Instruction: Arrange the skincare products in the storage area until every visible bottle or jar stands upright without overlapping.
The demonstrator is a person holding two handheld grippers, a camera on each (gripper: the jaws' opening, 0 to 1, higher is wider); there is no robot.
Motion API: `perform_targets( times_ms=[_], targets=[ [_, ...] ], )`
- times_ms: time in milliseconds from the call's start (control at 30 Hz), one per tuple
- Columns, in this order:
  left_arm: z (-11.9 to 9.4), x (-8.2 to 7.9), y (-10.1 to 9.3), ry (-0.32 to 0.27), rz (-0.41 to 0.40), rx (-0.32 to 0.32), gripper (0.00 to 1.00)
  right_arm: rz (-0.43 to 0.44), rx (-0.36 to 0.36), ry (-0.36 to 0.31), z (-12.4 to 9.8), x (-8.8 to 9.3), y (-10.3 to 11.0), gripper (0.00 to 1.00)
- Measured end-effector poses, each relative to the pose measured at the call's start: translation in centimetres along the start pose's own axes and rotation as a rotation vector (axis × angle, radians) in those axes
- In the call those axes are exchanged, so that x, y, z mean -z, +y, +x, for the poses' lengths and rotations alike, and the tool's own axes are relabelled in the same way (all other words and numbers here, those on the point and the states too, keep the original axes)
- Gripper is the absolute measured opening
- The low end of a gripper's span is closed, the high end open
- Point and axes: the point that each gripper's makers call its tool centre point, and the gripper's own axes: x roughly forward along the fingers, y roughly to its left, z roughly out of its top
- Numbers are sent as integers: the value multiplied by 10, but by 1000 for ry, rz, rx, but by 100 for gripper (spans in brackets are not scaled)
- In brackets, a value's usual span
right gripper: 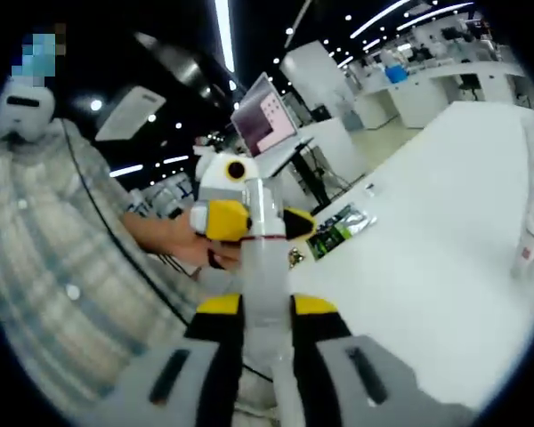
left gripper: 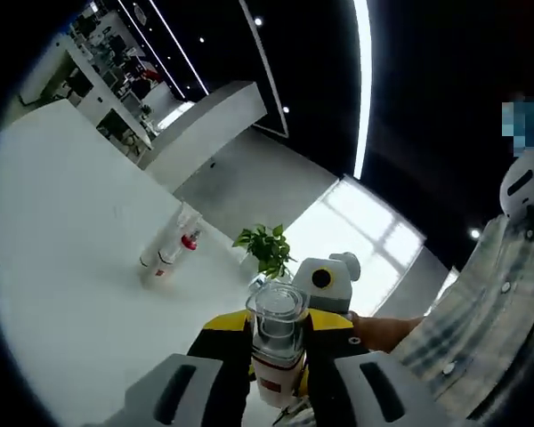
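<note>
Left gripper view: left gripper (left gripper: 279,378) is clamping a clear-capped bottle (left gripper: 277,342) between its jaws, above the white table (left gripper: 62,267). Two more bottles (left gripper: 169,246) are lying on the table, well beyond it, beside a potted plant (left gripper: 267,248).

Right gripper view: right gripper (right gripper: 265,356) is gripping the same bottle (right gripper: 265,267); the left gripper (right gripper: 227,218) is holding its far end. A foil sachet (right gripper: 338,229) is lying beyond.

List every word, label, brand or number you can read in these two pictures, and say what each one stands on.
None can be read.
Red band on the bottle between both tools: blurred.
Red mark on the lying bottle on the white table: too small.
Green and black print on the silver packet: blurred.
Screen of the laptop: blurred.
</note>
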Motion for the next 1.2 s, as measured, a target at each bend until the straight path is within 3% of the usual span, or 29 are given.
perform_targets(
  times_ms=[133,333,433,600,700,833,933,1000,1167,1200],
  targets=[
    [1,-6,12,-27,-53,-82,22,-39,94,-23,-1,-6,-14,19],
    [3,-8,44,9,-17,-316,22,-160,362,63,5,-5,-43,24],
    [8,-15,46,0,-32,-351,22,-266,463,99,12,-11,-49,24],
    [12,-22,49,-12,-35,-405,22,-342,610,134,12,-18,-60,23],
    [12,-22,48,6,-21,-402,22,-270,571,108,9,-18,-59,21],
    [12,-23,36,59,22,-291,21,-223,501,61,5,-22,-51,20],
    [13,-21,32,103,-18,-211,21,-111,403,24,7,-21,-43,20],
    [13,-21,25,134,15,-145,21,-62,334,6,8,-21,-36,20],
    [11,-25,-6,157,17,37,25,44,95,-70,9,-30,-1,20],
    [11,-26,-8,147,16,43,25,35,76,-84,9,-32,2,20]
  ],
)
